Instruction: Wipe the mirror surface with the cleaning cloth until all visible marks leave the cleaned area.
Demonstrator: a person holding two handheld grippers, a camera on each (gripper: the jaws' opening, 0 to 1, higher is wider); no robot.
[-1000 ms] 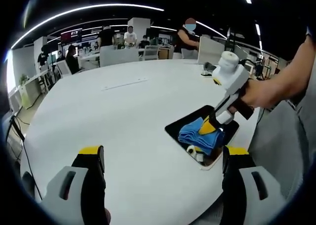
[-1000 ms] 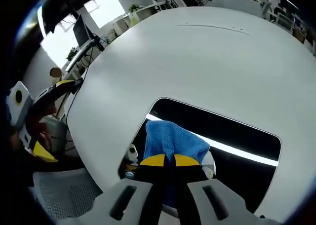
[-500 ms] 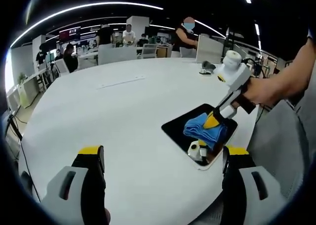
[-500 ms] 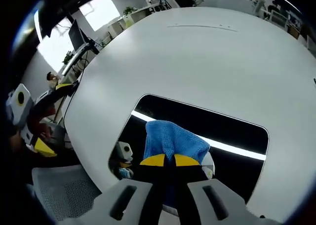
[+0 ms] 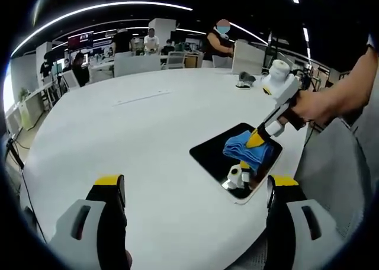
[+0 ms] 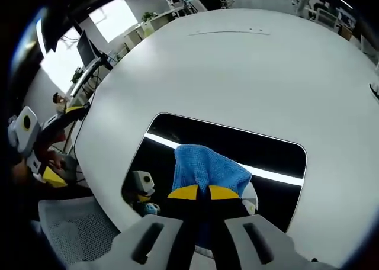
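A dark rectangular mirror [image 5: 220, 154] [image 6: 237, 142] lies flat on the white round table near its right edge. My right gripper [image 6: 198, 192] [image 5: 256, 141] is shut on a blue cleaning cloth [image 6: 207, 168] [image 5: 246, 150], which rests on the mirror's glass. The glass reflects a bright ceiling light strip and the right gripper. In the left gripper view my left gripper [image 5: 192, 190] stands open, its yellow-tipped jaws wide apart over bare tabletop, left of the mirror. A person's hand holds the right gripper.
The white table [image 5: 118, 140] spreads wide to the left and back, with a thin seam line [image 5: 142, 97] on it. A small dark object [image 5: 244, 77] sits at its far edge. People and desks stand behind. A mesh chair [image 6: 77, 228] is near the table's edge.
The right gripper has slid the cloth across the mirror towards its far right end, away from the near corner. The left gripper stays open in place.
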